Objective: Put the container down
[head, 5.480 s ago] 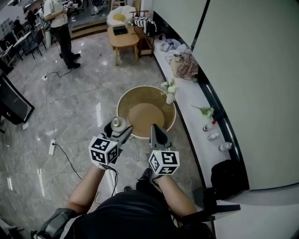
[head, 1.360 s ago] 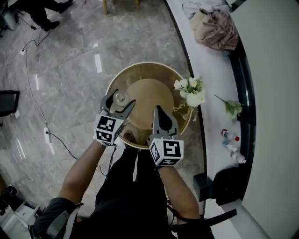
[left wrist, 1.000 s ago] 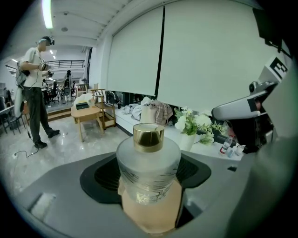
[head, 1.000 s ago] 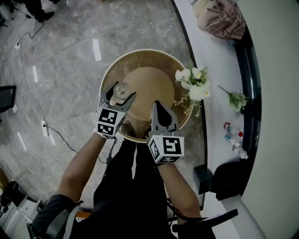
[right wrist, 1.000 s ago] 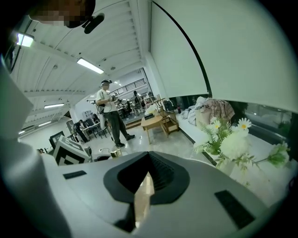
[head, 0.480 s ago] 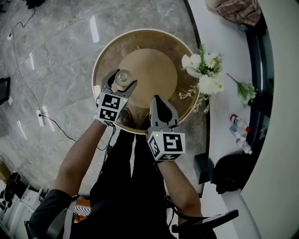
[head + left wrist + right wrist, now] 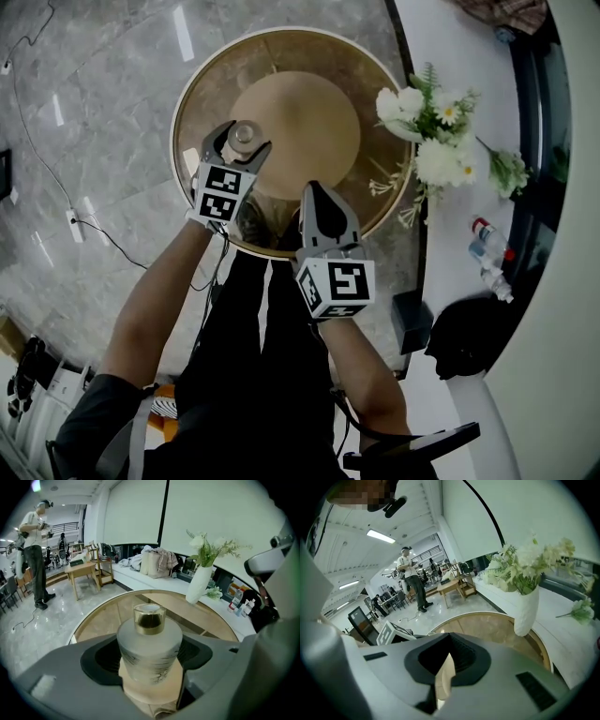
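1. The left tool (image 7: 240, 142) clamps the frosted container (image 7: 149, 644), upright, above the round worktop (image 7: 309, 103), near its left edge.
2. The right tool (image 7: 318, 190) is closed and empty, over the worktop's near rim.

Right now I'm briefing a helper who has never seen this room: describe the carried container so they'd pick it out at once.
Find the round gold-rimmed table; the left claw is over its near-left part. Gripped in that claw is the container, a squat frosted-glass bottle with a shiny gold cap, unlike the tall white vase of flowers nearby.
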Available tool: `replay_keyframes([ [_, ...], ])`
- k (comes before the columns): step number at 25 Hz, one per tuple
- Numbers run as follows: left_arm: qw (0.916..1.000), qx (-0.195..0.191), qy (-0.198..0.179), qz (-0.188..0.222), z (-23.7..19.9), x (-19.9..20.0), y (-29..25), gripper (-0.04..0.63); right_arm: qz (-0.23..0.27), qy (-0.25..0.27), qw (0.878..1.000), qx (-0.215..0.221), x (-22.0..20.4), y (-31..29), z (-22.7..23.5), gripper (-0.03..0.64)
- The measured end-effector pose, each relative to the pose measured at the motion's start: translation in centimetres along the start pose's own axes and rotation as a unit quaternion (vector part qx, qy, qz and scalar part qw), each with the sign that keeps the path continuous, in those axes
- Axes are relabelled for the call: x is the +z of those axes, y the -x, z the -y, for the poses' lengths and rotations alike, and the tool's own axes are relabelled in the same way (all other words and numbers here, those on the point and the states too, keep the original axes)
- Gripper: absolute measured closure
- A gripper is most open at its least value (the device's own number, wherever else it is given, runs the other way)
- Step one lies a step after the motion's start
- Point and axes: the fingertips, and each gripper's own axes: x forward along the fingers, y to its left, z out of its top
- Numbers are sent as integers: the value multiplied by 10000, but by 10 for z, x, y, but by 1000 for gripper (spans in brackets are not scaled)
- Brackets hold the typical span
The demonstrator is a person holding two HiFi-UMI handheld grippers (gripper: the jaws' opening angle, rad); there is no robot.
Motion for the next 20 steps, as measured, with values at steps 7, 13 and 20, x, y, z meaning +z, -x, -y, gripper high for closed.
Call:
replay_keyframes([
  [7, 10000, -27, 19, -31, 1, -7, -9, 256, -81, -58, 9999, 58, -9, -12, -3, 609],
  [13, 9998, -90, -174, -43, 2, -12, -15, 256, -114, -49, 9999, 63, -8, -15, -2, 609],
  [20, 9995, -73, -276, -131, 3, -22, -18, 256, -122, -47, 9999, 80, -9, -15, -6, 609],
])
